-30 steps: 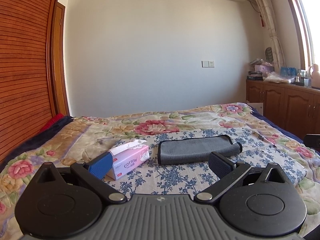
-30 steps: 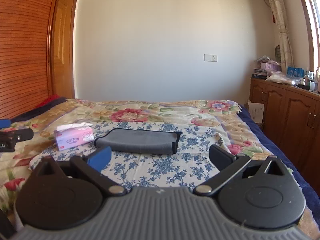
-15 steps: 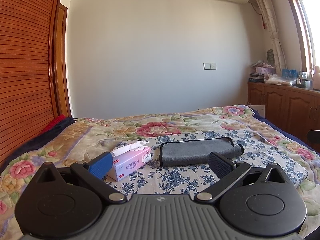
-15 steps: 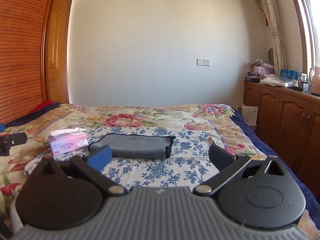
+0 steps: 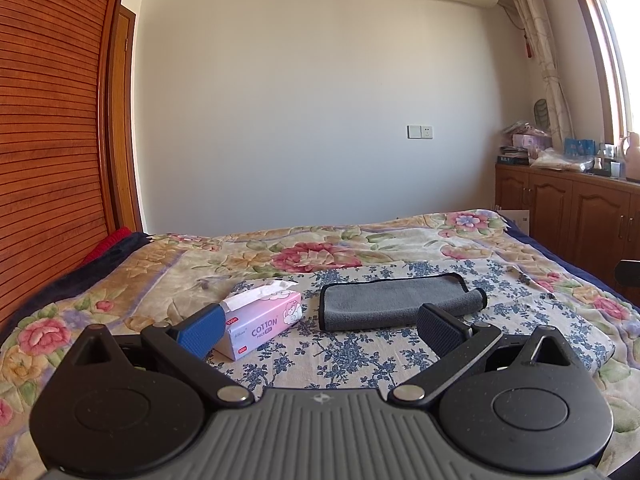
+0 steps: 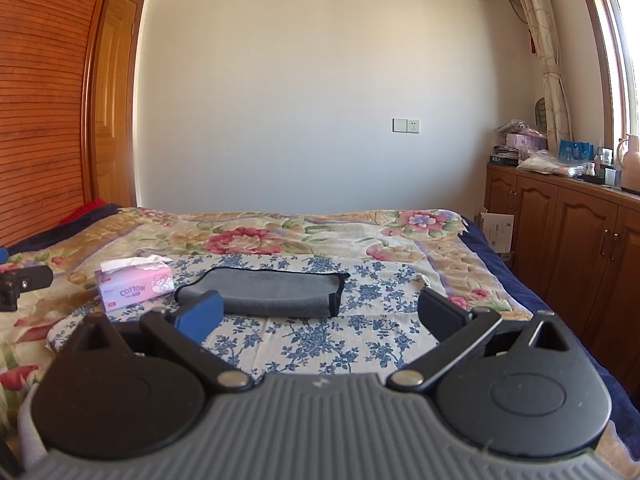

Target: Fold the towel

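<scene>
A grey towel with a black edge (image 5: 394,302) lies folded into a long strip on a blue-flowered cloth (image 5: 360,356) on the bed. It also shows in the right wrist view (image 6: 272,294). My left gripper (image 5: 320,330) is open and empty, held back from the towel's near edge. My right gripper (image 6: 320,316) is open and empty, also short of the towel. Part of the left gripper (image 6: 20,282) shows at the left edge of the right wrist view.
A pink tissue box (image 5: 262,320) stands left of the towel, and also shows in the right wrist view (image 6: 134,286). The bed has a floral cover (image 5: 320,252). Wooden cabinets (image 6: 568,232) run along the right. A slatted wooden wardrobe (image 5: 48,140) stands on the left.
Both grippers have tilted up and drawn back slightly, so the towel and tissue box sit lower in both views. Both stay open. The towel has not moved.
</scene>
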Demonstrator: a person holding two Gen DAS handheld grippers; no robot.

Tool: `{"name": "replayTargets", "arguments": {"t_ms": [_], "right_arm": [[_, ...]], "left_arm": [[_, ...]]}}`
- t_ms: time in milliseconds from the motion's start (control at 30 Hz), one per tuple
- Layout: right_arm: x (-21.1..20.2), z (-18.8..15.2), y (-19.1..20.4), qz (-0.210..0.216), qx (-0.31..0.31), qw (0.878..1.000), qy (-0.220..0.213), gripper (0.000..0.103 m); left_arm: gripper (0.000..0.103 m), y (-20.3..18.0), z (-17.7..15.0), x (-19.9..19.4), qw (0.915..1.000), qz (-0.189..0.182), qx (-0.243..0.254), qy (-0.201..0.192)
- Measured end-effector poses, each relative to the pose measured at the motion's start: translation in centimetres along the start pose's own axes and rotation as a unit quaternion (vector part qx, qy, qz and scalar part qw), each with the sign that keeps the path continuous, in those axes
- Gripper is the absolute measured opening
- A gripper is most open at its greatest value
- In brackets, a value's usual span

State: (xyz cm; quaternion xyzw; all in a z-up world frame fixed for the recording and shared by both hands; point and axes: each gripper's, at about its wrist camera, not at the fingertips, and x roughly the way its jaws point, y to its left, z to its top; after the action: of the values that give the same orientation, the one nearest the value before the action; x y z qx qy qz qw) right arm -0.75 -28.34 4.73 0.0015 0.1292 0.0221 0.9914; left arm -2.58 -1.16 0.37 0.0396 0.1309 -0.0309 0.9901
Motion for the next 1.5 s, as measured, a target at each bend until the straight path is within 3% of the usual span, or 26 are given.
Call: {"name": "replayTargets", "arguments": {"t_ms": [1500], "right_arm": [[-0.01, -0.16, -0.33, -0.006, -0.002, 1.0, 0.0, 0.103]], "left_arm": [[0.103, -0.18, -0.09, -0.07, 1.0, 0.0, 0.001, 0.0]]}}
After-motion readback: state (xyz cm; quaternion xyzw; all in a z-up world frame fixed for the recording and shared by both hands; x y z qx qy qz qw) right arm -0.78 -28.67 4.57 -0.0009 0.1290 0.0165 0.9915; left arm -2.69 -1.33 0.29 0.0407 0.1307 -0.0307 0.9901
